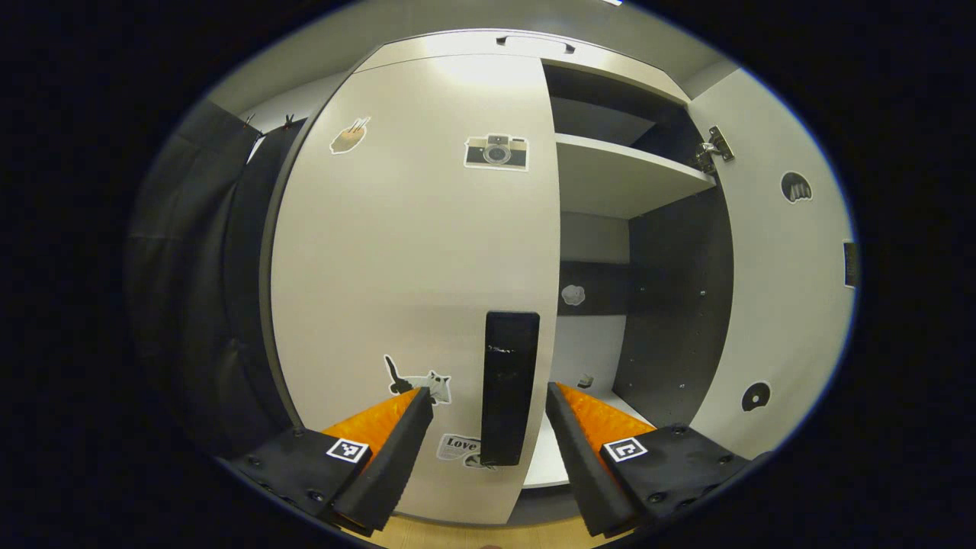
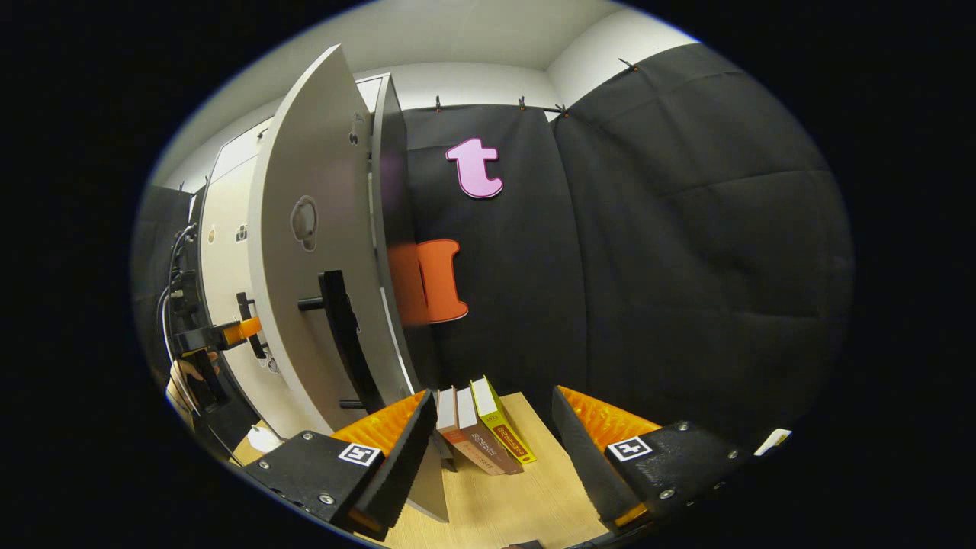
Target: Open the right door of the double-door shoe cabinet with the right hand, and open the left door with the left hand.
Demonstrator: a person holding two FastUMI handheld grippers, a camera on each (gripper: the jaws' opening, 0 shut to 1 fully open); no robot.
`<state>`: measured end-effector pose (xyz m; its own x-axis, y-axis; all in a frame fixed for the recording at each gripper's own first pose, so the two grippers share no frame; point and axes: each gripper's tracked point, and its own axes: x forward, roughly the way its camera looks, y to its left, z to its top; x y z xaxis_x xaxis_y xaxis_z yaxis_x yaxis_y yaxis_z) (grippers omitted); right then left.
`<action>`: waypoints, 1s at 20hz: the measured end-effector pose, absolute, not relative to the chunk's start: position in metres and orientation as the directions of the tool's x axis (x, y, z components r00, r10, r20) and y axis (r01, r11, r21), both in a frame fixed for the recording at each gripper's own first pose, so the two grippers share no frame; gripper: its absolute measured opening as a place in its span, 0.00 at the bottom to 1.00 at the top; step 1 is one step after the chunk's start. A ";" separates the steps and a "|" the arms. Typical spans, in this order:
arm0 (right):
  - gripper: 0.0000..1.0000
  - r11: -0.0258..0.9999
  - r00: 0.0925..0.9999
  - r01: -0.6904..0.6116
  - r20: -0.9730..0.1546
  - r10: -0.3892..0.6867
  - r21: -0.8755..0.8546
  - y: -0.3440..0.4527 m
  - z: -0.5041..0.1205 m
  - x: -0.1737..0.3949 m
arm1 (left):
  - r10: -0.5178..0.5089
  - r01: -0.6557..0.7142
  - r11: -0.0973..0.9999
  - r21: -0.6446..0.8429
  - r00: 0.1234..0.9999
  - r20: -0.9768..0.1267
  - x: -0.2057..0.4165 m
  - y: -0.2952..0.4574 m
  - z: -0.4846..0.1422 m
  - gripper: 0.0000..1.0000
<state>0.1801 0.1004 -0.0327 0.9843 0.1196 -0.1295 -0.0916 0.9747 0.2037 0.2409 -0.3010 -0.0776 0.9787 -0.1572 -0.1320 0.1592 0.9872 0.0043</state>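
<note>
Books [image 2: 476,427] right of open door [image 2: 320,252], shelf [image 1: 618,179] inside cabinet [image 1: 648,252]

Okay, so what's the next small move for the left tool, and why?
Probably ease the left tool forward and close on the black handle of the shut left door. The handle sits between its open fingers, and the right door is already open.

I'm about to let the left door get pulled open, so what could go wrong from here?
The left claw is open around the left door's handle but not gripping it, so a pull may slip off. The right door already stands open near the books; the right claw could knock them.
</note>
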 end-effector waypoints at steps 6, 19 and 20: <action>0.93 0.973 0.986 -0.079 -0.126 0.108 0.218 0.098 -0.033 0.182 | -0.171 0.170 0.985 -0.020 0.972 -0.162 0.249 -0.308 -0.098 0.80; 0.93 0.975 0.985 -0.094 -0.124 0.121 0.201 0.101 -0.035 0.183 | -0.217 0.215 0.976 -0.030 0.964 -0.157 0.235 -0.309 -0.100 0.13; 0.93 0.975 0.985 -0.096 -0.124 0.122 0.200 0.101 -0.034 0.182 | -0.224 0.222 0.974 -0.033 0.962 -0.154 0.233 -0.308 -0.099 0.13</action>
